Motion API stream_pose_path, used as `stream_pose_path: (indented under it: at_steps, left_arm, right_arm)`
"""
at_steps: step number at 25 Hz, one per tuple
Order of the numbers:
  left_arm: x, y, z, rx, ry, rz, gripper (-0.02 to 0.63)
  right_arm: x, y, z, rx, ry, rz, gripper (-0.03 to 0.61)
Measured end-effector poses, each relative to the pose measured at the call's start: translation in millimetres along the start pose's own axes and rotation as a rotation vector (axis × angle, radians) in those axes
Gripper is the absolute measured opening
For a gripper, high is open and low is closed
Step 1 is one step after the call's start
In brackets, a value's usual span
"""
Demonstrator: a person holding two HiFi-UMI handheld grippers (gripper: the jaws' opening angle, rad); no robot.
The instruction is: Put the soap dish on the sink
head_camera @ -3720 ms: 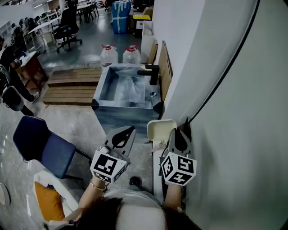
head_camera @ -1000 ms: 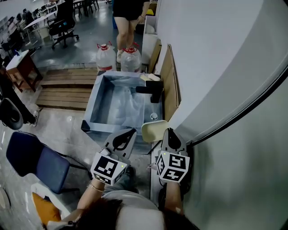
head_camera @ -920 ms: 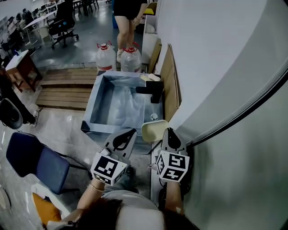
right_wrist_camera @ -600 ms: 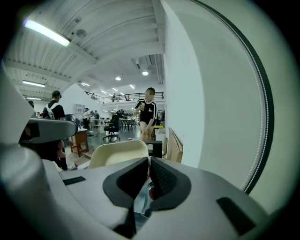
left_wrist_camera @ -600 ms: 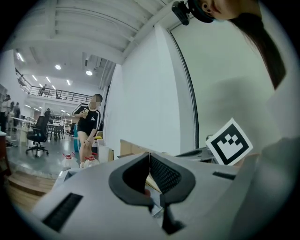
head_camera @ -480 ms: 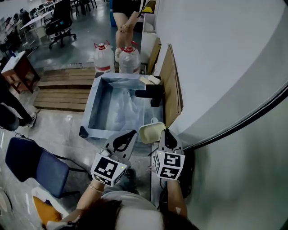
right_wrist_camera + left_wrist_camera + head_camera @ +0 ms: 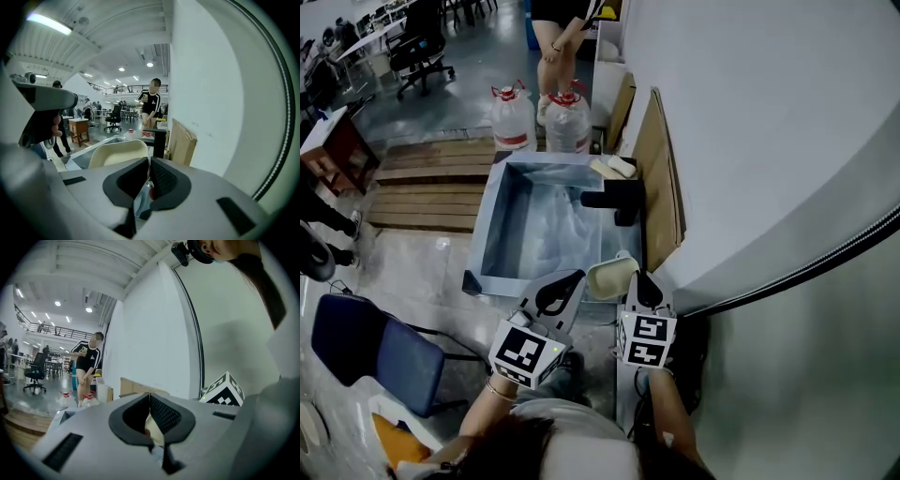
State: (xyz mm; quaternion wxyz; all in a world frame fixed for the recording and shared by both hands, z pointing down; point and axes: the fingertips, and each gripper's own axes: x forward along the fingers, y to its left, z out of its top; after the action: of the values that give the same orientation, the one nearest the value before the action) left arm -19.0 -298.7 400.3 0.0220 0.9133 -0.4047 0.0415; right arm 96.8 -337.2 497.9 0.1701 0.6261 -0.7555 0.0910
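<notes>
Now holding the cream soap dish (image 7: 607, 277) in the right hand-held gripper (image 7: 637, 279), with jaws pinched narrow on the dish's near edge. Holding it in the air over the near right corner of the sink (image 7: 485, 234), short of the black faucet (image 7: 617, 198) on the sink's right rim. Hovering the left hand-held gripper (image 7: 574, 277) just beside the dish, over the sink's near rim, with jaws closed tip to tip and gripping nothing. Behind the sink, seeing two large water bottles (image 7: 514, 117) with red caps, and a person (image 7: 562, 23) standing just past them. Along the sink's right side, seeing a cardboard sheet (image 7: 661, 183) leaning on the white wall. To the sink's left, seeing a low wooden pallet (image 7: 427, 178), and nearer on that side a blue chair (image 7: 366, 337). At the sink's far right corner, noting a pale bar-like thing (image 7: 614, 167), too small to identify.
</notes>
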Motion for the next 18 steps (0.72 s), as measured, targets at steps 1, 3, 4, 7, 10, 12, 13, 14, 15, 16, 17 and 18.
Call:
stream_pose_path:
  at_steps: [1, 3, 4, 7, 10, 12, 13, 14, 15, 16, 17, 18]
  left_arm:
    - [1.0, 1.1, -0.7, -0.001, 0.002, -0.001, 0.009]
    - [2.5, 3.8, -3.1, -0.007, 0.007, 0.000, 0.009]
    - [3.2, 5.1, -4.8, -0.010, 0.011, 0.002, 0.009]
    - [5.6, 7.5, -8.0, -0.012, 0.017, 0.001, 0.009]
    - [7.8, 9.2, -11.7, -0.014, 0.027, -0.003, 0.009]
    - [11.2, 10.0, -10.7, -0.013, 0.026, -0.004, 0.009]
    - [12.8, 10.0, -10.1, -0.012, 0.024, -0.005, 0.009]
    - [13.9, 9.8, -10.5, -0.012, 0.023, -0.007, 0.009]
    - [14.6, 9.6, -11.5, -0.012, 0.023, -0.008, 0.009]
    - [15.2, 9.8, -12.5, -0.011, 0.024, -0.009, 0.009]
    - [15.9, 10.5, -13.4, -0.010, 0.025, -0.009, 0.009]
    - [16.5, 11.6, -14.2, -0.011, 0.026, -0.008, 0.009]
  right_arm:
    - [3.3, 0.1, -3.7, -0.001, 0.008, -0.001, 0.037]
    - [10.0, 0.8, -11.8, -0.004, 0.028, -0.001, 0.037]
    - [13.3, 1.1, -15.9, -0.007, 0.037, 0.000, 0.037]
    - [22.4, 1.0, -27.1, -0.010, 0.055, 0.001, 0.037]
    - [31.8, 0.5, -38.2, -0.009, 0.076, 0.000, 0.037]
    - [38.8, -0.4, -46.5, -0.010, 0.098, 0.001, 0.037]
    - [42.0, -1.1, -51.0, -0.011, 0.110, 0.001, 0.037]
    - [44.9, -1.6, -55.6, -0.011, 0.121, 0.002, 0.037]
    - [47.6, -1.9, -60.3, -0.011, 0.132, 0.003, 0.037]
    - [50.2, -2.0, -65.1, -0.011, 0.143, 0.003, 0.037]
    - [52.8, -1.8, -69.6, -0.010, 0.152, 0.004, 0.037]
    - [55.3, -1.4, -73.9, -0.009, 0.162, 0.005, 0.037]
